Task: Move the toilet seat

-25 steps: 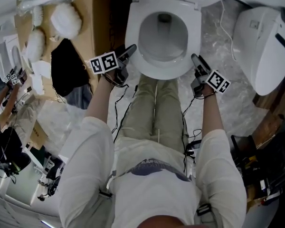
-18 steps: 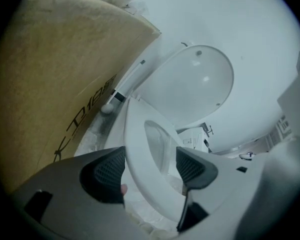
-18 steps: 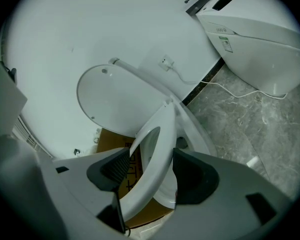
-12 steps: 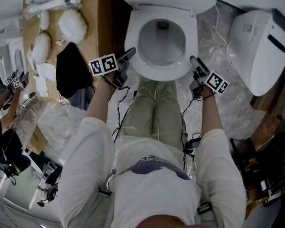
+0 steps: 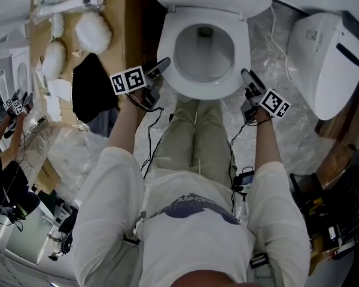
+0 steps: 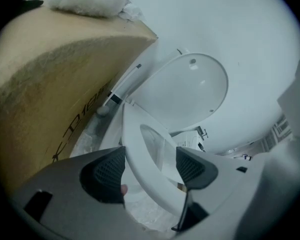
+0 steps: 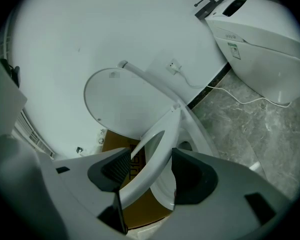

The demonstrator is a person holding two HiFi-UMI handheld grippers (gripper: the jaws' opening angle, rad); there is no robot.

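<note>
Left claw (image 5: pixel 163 64) and right claw (image 5: pixel 246 75) are each clamping the tilted toilet seat (image 5: pixel 243 46); the right claw's jaws have just been closing.

Staged test space rather than a home bathroom, toilet (image 5: pixel 206 52) stood on marble-patterned flooring (image 5: pixel 269 46), second toilet (image 5: pixel 323 58) parked loose nearby, large cardboard box (image 5: pixel 116 34) alongside, cables (image 5: pixel 152 142) and dark gear (image 5: pixel 323 211) crowded around the edges.

I can read nothing outright. Dark print runs along the brown cardboard box (image 6: pixel 50 94) at nine o'clock in the left gripper view, its letters unclear. In the right gripper view, the small green-marked sticker (image 7: pixel 233 49) on the white spare toilet unit (image 7: pixel 265 44) at one o'clock is too tiny.
</note>
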